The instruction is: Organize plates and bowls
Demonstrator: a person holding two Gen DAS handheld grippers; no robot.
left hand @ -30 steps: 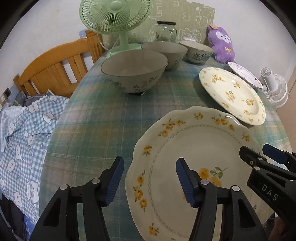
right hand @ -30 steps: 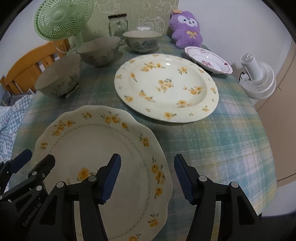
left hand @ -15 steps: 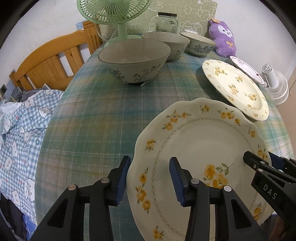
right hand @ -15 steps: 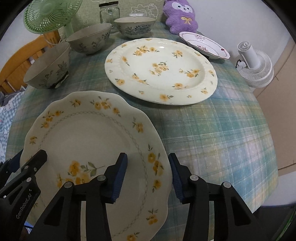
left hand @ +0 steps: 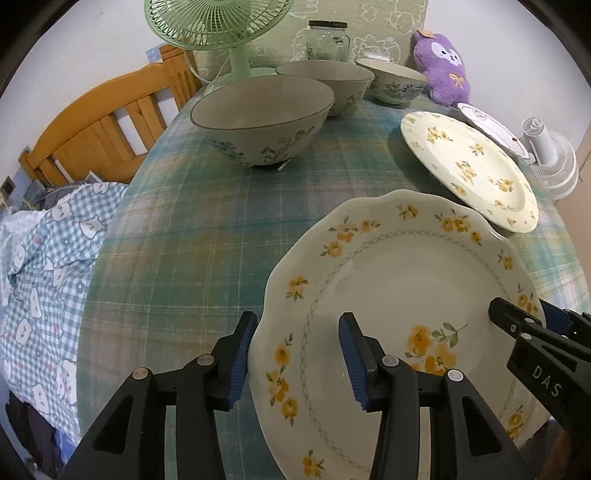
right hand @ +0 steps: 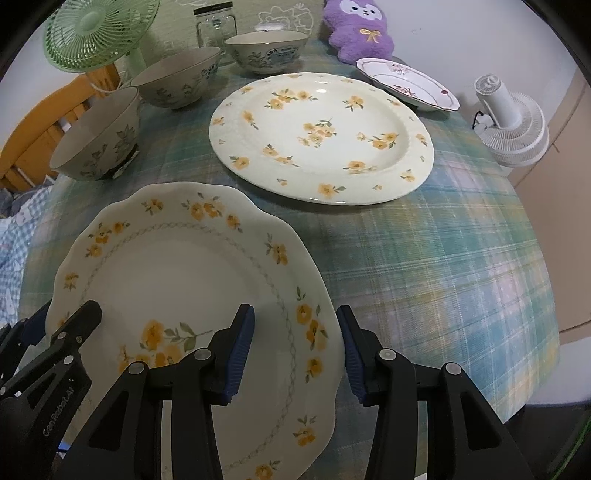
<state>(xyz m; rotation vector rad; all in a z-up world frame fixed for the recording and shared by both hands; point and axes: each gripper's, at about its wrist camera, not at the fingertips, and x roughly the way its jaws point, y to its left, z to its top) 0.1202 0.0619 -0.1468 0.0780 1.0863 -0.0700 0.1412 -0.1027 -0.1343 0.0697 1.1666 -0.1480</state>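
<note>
**Both grippers straddle the scalloped plate's rim**

The table [left hand: 192, 236], round under a green-blue plaid cloth, carries everything. Largest on it is the oval plate [right hand: 321, 136] with scattered yellow flowers, lying flat toward the far right. Nearer the cameras sits the scalloped plate [right hand: 177, 273], with a yellow flower border and a flower spray inside; its near edge reaches the table's near side.

Three bowls stand in a row along the far left: the near bowl [left hand: 262, 118], the middle bowl [left hand: 332, 83] just behind it, and the far bowl [left hand: 393, 85]. A small pink-rimmed plate [right hand: 410, 85] lies beyond the oval plate, near a purple plush [right hand: 360, 27]. A green fan [left hand: 218, 22] and a glass jar [left hand: 328, 40] stand at the back; a white fan [right hand: 511, 122] is off the table's right edge.

The left gripper [left hand: 297, 354] has its jaws apart, one on either side of the scalloped plate's left rim, not pinching it. The right gripper [right hand: 295, 349] is likewise spread across the right rim, with a gap at each pad.
</note>
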